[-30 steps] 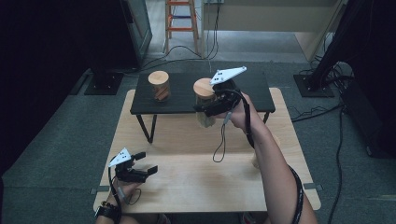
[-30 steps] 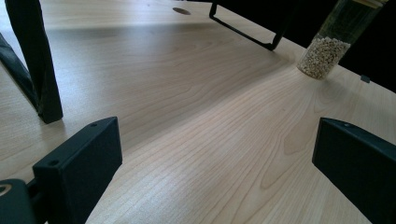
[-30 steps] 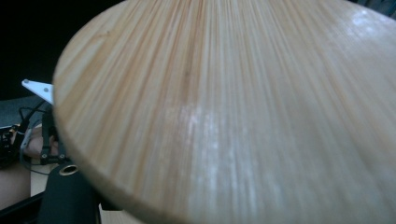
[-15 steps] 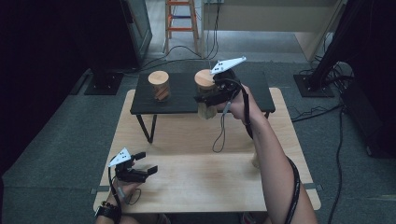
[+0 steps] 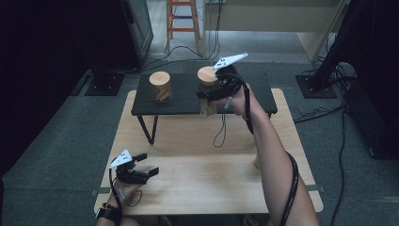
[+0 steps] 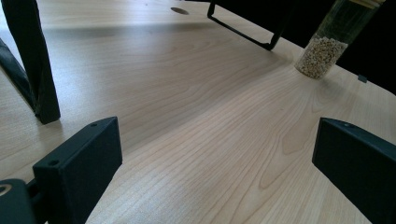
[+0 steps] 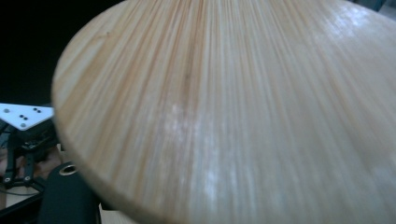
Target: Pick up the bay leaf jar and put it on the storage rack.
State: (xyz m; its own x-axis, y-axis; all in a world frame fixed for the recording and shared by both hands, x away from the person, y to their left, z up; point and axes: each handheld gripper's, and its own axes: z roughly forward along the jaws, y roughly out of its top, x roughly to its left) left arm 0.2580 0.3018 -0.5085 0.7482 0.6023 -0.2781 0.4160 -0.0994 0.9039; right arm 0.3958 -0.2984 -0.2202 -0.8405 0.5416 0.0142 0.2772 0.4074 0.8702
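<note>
- The right gripper point(image 5: 212, 94) has its jaws clenched on the glass jar point(image 5: 207, 96), a tall jar with a round wooden lid point(image 7: 243, 107) and pale grain at its bottom.
- Since a second ago the jar has travelled sideways along the front edge of the black shelf point(image 5: 183, 101) toward its middle; it now hangs at that front edge, its base below the shelf top and clear of the wooden table point(image 5: 197, 169).
- My judgement: the jar is in carriage, not yet set down, so lifting it onto the shelf is the step in hand.
- A second lidded jar point(image 5: 160, 86) stands on the shelf, left of the carried one and apart from it.
- The left gripper point(image 5: 141, 165) has stayed low over the table, well in front of the shelf, jaws released and wide with nothing between them.
</note>
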